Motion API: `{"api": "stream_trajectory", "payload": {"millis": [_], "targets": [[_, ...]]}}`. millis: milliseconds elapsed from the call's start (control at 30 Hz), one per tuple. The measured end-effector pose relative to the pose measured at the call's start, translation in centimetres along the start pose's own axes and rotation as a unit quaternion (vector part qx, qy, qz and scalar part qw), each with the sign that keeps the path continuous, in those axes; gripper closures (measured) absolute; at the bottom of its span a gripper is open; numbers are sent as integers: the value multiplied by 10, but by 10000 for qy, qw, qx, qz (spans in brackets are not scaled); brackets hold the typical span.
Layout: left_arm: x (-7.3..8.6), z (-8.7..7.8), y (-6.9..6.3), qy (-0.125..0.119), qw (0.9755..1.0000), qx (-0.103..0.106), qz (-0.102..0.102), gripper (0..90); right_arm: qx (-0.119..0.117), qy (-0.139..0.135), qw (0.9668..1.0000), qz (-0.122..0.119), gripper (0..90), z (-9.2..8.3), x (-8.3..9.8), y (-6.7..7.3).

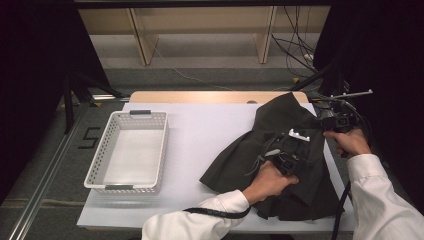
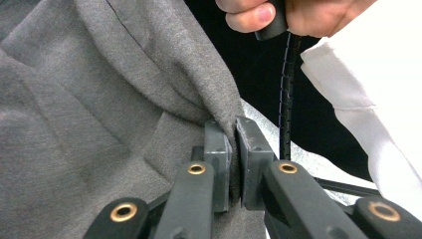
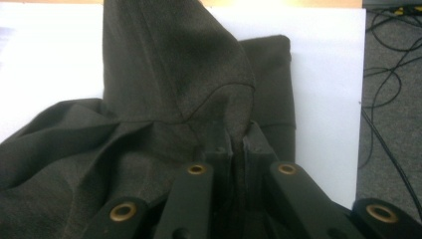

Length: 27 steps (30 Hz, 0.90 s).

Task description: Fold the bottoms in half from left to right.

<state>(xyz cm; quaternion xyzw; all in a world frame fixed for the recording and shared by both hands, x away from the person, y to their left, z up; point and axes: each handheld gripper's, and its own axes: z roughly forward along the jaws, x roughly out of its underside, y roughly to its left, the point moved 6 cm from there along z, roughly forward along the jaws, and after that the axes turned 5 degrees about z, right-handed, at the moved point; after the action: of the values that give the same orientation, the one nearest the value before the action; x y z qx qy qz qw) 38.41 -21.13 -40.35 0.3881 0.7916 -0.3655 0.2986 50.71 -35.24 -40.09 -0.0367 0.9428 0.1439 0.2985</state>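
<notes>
Dark garment [image 1: 280,150], right of frame, long axis running top to bottom; lower hem hidden behind forearms. Left gripper [image 2: 233,149] and right gripper [image 3: 238,149] each pinch a fabric fold, jaws nearly closed.

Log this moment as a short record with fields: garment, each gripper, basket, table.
garment: dark grey garment, crumpled on the right half of the table, partly lifted
left gripper: jaws shut on a fold of the garment's cloth
right gripper: jaws shut on a fold of the cloth, at the garment's far right edge
basket: white perforated basket on the left of the table, nothing in it, apart from the garment
table: white table top, bare between basket and garment
</notes>
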Motion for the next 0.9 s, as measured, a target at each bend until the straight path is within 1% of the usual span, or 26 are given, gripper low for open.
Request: {"api": "stream_trajectory", "payload": {"millis": [33,133,167,300,333,400,433,467,500,533,600,633,667,700,733,767,833,867,900], "targets": [[0,1,0,14,10000,15,7,833,18,41,10000,3,853,1,2,-3],[2,5,-2,50,10000,62,1,821,58,71,10000,-6,847,3,4,-5],[3,5,-3,62,9999,98,6,797,115,111,9999,-32,839,5,6,-7],[5,8,-7,127,9997,155,102,781,158,214,9996,-33,825,8,9,-11],[6,8,-8,147,9996,216,110,752,163,242,9996,-23,822,9,11,-14],[7,7,-10,154,9991,379,75,737,180,265,9995,-23,818,10,12,-15],[8,5,-12,163,9988,451,84,713,230,319,9992,-28,813,12,14,-18],[8,4,-14,154,9985,505,136,701,248,346,9991,-13,808,13,16,-19],[9,1,-15,141,9984,512,189,701,248,346,9991,-13,808,13,16,-19],[9,-2,-16,139,9983,499,274,670,287,408,9988,11,794,16,19,-23],[11,-10,-13,117,9983,394,409,659,294,426,9987,32,784,16,20,-25],[11,-16,-9,107,9983,308,473,649,312,447,9985,27,763,17,21,-27],[12,-21,-4,75,9985,199,513,620,492,457,9977,5,707,16,23,-33],[13,-28,4,59,9984,62,559,620,492,457,9977,5,707,16,23,-33],[14,-34,12,25,9983,-79,571,615,598,465,9971,12,667,14,24,-36],[16,-40,21,-9,9985,-181,522,610,634,460,9969,14,621,12,25,-39],[20,-54,41,-35,9985,-369,400,599,634,415,9971,66,566,6,27,-42],[23,-60,51,-57,9981,-499,348,593,637,356,9973,43,538,3,29,-43],[26,-66,62,-59,9975,-631,309,570,569,298,9979,-18,474,-5,34,-40]]}}
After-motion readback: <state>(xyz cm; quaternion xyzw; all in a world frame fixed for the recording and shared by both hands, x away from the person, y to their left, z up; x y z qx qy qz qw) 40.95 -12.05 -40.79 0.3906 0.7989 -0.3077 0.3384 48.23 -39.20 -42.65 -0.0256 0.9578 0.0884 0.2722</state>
